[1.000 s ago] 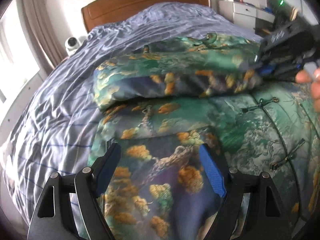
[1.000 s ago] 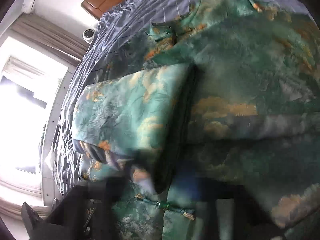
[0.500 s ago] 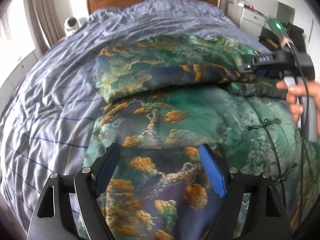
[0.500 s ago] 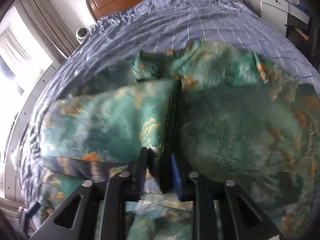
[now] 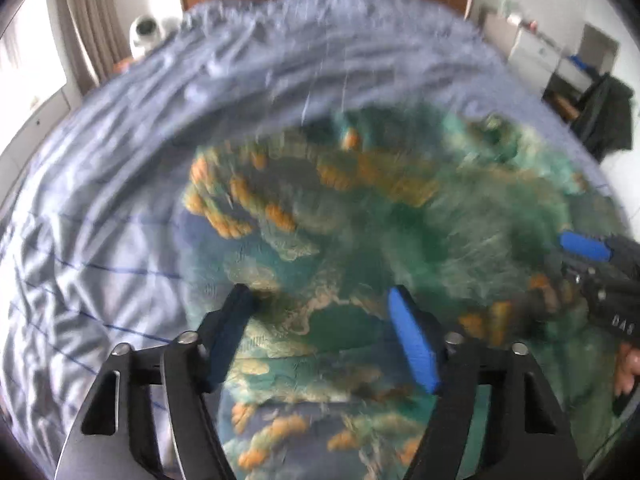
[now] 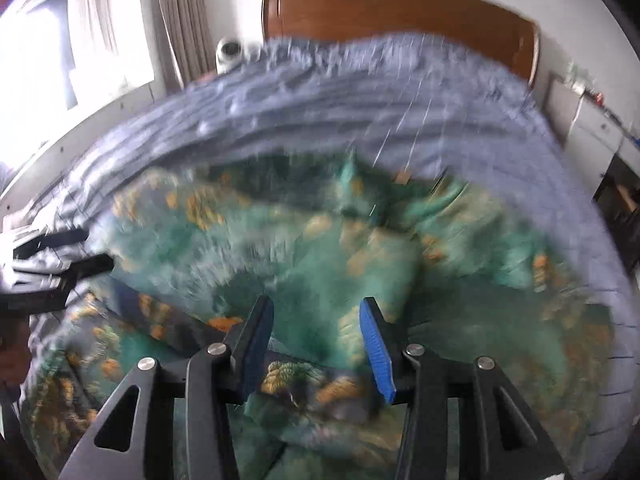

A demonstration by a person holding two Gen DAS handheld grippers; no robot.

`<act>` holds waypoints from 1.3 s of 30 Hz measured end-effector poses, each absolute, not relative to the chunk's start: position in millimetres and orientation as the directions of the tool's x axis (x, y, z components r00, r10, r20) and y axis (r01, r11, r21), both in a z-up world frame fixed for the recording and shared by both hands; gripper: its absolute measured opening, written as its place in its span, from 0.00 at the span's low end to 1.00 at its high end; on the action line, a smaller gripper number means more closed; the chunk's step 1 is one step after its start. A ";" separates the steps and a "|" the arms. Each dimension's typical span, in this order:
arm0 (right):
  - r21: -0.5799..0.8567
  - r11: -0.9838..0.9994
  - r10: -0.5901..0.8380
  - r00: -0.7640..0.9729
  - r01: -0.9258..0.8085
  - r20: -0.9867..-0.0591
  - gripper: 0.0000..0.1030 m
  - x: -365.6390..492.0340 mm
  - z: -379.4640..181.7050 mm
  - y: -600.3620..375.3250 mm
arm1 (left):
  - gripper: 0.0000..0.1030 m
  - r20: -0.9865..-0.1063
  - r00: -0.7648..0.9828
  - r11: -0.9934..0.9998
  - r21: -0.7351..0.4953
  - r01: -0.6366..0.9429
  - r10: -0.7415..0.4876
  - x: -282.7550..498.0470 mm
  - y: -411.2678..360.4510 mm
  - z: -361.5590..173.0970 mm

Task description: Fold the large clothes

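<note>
The left gripper (image 5: 320,300) hangs released, fingers spread wide with nothing between them, above the green patterned garment (image 5: 360,240). The right gripper (image 6: 316,312) is likewise released and empty over the same cloth. The garment lies spread on the blue striped bedspread (image 6: 360,92). Beyond stands a wooden headboard (image 6: 400,8).

Motion blur smears the printed garment (image 5: 360,208) and the bedspread (image 5: 120,184) in both views, so folds and edges cannot be traced. The right claw (image 5: 576,256) is cut off by the left view's edge.
</note>
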State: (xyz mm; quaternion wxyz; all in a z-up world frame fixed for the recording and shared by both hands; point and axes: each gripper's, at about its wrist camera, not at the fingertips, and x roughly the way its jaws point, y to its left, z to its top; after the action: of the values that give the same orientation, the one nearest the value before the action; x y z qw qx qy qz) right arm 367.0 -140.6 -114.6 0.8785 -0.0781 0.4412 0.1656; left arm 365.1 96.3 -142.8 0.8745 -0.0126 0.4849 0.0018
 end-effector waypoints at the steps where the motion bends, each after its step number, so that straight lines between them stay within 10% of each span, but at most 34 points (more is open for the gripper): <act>1: 0.016 0.937 0.210 0.523 -0.350 -0.826 0.44 374.0 -130.2 -140.4 | 0.70 -0.861 0.508 0.999 -0.030 -0.019 -0.016 369.2 97.7 -155.6; 39: 0.065 0.942 0.243 0.536 -0.328 -0.809 0.44 372.7 -164.5 -148.1 | 0.74 -0.827 0.562 0.999 -0.004 -0.052 0.026 412.8 101.9 -165.2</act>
State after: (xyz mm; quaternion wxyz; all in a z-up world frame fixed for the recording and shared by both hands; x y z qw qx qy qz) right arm 372.8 -148.1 -164.5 0.8751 -0.0472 0.4532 0.1632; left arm 412.8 101.9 -165.2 0.8835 -0.0137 0.4677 0.0221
